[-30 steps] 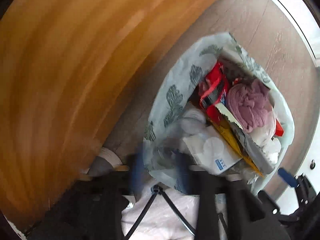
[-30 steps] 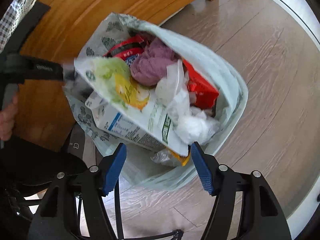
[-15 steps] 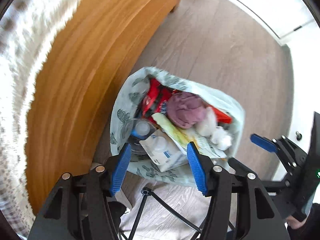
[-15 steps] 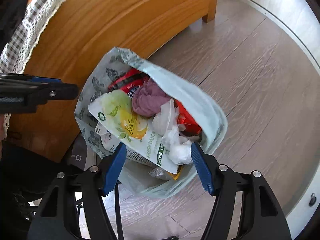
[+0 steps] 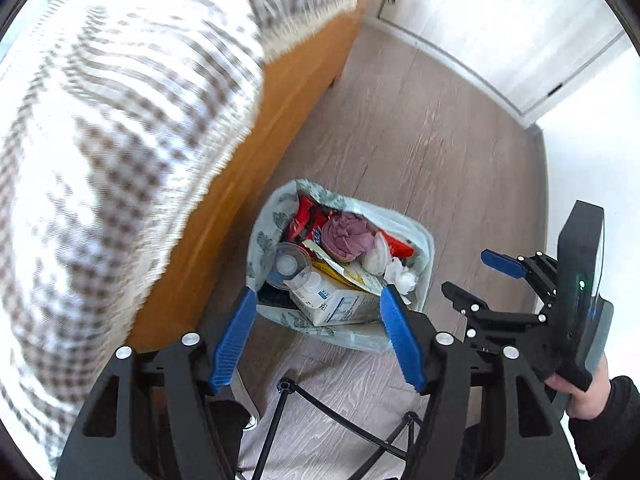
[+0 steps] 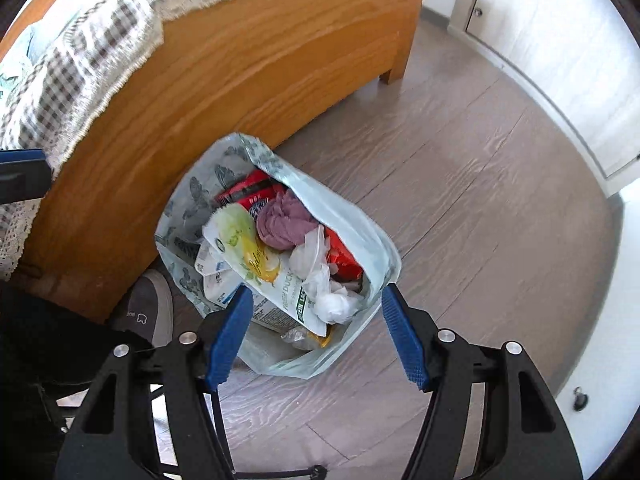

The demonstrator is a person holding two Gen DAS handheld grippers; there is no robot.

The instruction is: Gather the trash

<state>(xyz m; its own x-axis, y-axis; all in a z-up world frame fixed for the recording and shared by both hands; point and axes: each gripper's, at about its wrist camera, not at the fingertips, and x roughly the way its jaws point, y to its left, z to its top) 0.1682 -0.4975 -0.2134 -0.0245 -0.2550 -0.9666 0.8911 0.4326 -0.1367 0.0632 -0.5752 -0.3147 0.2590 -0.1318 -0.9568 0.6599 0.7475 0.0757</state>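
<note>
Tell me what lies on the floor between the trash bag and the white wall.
Nothing: in the right wrist view the stretch of wooden floor from the trash bag to the white wall is bare.

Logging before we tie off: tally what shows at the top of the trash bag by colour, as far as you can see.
Red: 1, snack wrapper
Purple: 1, crumpled cloth
White: 2, tissue wad, carton
Yellow-green: 1, pouch
Clear: 1, cup lid
Total: 6 visible in the trash bag; more may lie beneath.
</note>
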